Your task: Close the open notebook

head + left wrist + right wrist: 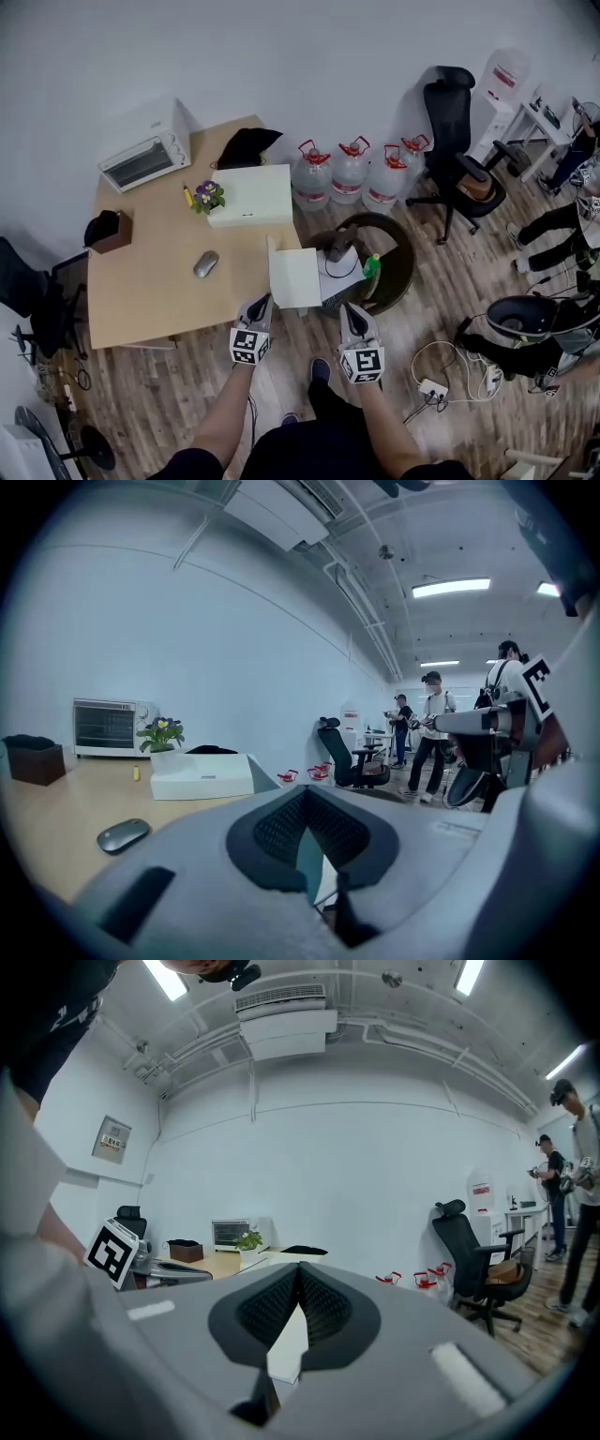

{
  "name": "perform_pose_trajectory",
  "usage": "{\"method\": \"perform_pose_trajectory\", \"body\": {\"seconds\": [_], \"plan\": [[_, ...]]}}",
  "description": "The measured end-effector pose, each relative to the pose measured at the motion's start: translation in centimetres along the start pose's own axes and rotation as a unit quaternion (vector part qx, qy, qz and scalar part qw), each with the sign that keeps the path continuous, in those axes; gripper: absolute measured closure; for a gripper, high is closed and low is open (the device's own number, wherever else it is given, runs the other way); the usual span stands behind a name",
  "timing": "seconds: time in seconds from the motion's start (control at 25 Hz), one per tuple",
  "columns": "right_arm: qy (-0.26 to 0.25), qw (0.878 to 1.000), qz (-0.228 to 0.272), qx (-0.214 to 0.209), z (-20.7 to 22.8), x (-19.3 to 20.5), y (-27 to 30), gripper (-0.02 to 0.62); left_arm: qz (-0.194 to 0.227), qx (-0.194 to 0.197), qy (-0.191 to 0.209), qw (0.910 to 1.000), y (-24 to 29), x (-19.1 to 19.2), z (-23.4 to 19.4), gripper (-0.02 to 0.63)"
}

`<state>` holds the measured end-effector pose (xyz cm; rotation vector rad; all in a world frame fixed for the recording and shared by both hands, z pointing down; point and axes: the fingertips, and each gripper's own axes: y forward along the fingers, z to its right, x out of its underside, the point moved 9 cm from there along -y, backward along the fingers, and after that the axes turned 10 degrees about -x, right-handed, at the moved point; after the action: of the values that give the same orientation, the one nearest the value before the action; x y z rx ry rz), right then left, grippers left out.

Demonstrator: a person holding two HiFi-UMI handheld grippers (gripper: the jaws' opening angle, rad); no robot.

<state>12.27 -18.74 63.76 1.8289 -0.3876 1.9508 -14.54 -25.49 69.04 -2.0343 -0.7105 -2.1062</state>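
The notebook (295, 278) lies open with white pages showing, at the near right corner of the wooden table (150, 291); its right half reaches past the edge. My left gripper (265, 301) sits just short of the notebook's near left corner, jaws shut and holding nothing. To the right, my right gripper (350, 309) hovers off the table just below the right page, also shut and empty. In the left gripper view the left gripper (305, 794) has closed pads with a sliver of page behind them. The right gripper (300, 1269) shows white paper (289, 1349) through the gap behind its tips.
On the table stand a white box (251, 195), a flower pot (208, 195), a toaster oven (145, 155), a mouse (205, 264) and a dark holder (108, 232). A round black bin (394, 262) sits beside the notebook. Water jugs (352, 173) and an office chair (459, 159) stand behind it.
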Motion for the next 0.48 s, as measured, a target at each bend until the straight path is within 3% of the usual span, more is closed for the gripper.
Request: {"method": "perform_pose_trajectory", "body": {"seconds": [0.48], "plan": [[0.008,1.0,0.006,0.008,2.3,-0.1,-0.9,0.589,-0.001,0.033,-0.004,0.9994,2.8,-0.8,4.3,0.618]]}}
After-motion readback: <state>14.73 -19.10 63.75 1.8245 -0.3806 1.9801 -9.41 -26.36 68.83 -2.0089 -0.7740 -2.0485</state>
